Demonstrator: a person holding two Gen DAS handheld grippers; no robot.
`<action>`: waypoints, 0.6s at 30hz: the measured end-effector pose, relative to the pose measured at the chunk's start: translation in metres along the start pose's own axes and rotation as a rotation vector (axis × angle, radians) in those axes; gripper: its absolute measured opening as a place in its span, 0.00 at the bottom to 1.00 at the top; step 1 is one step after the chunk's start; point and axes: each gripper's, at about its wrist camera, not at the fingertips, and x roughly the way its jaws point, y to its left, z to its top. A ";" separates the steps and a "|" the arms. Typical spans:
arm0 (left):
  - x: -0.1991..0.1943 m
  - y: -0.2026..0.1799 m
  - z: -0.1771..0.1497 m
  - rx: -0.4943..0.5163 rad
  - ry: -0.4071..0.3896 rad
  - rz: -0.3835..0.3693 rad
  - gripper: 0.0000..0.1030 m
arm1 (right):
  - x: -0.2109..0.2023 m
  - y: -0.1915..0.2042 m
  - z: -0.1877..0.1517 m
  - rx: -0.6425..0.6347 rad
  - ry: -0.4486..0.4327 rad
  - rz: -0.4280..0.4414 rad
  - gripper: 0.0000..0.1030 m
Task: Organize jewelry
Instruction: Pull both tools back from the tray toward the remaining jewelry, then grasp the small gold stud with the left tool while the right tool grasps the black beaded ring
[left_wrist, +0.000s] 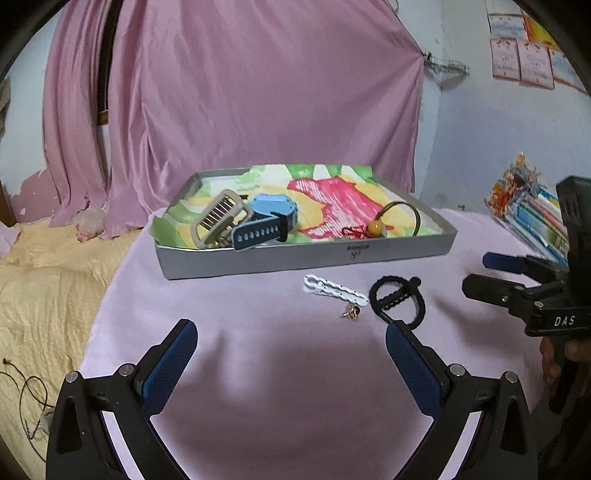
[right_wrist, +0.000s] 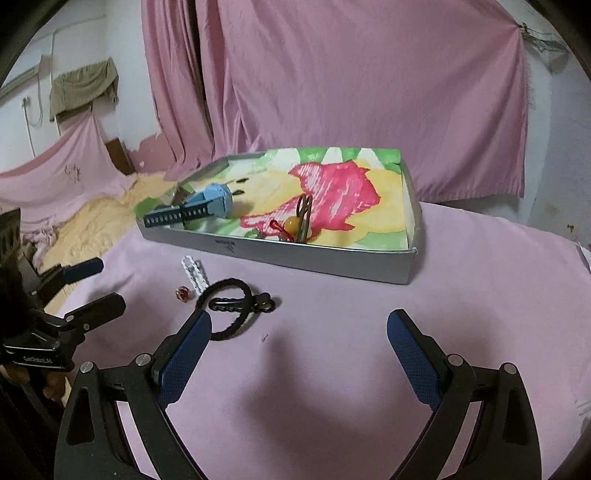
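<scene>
Left wrist view: the left hand-held gripper (left_wrist: 290, 345), jaws apart and empty, is hovering while a white clip (left_wrist: 334, 290), earring (left_wrist: 351, 312) and black hair tie (left_wrist: 397, 301) are lying at one o'clock, awaiting the tray (left_wrist: 303, 258).

Right wrist view: the right hand-held gripper (right_wrist: 299, 338), also spread empty, is facing the hair tie (right_wrist: 231, 308) at eleven o'clock, probably its next pickup.

left gripper (left_wrist: 290, 354): jaws spread wide, nothing between them, bottom centre of its own view
right gripper (right_wrist: 299, 343): same deal, wide apart, empty, fingers pointing forward
</scene>
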 end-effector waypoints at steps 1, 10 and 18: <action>0.001 -0.001 0.001 0.005 0.005 -0.001 0.99 | 0.003 0.002 0.002 -0.009 0.008 0.007 0.86; 0.017 -0.012 0.007 0.050 0.080 -0.047 0.73 | 0.031 0.018 0.010 -0.066 0.118 0.099 0.46; 0.031 -0.018 0.010 0.079 0.133 -0.078 0.48 | 0.041 0.024 0.014 -0.079 0.148 0.144 0.29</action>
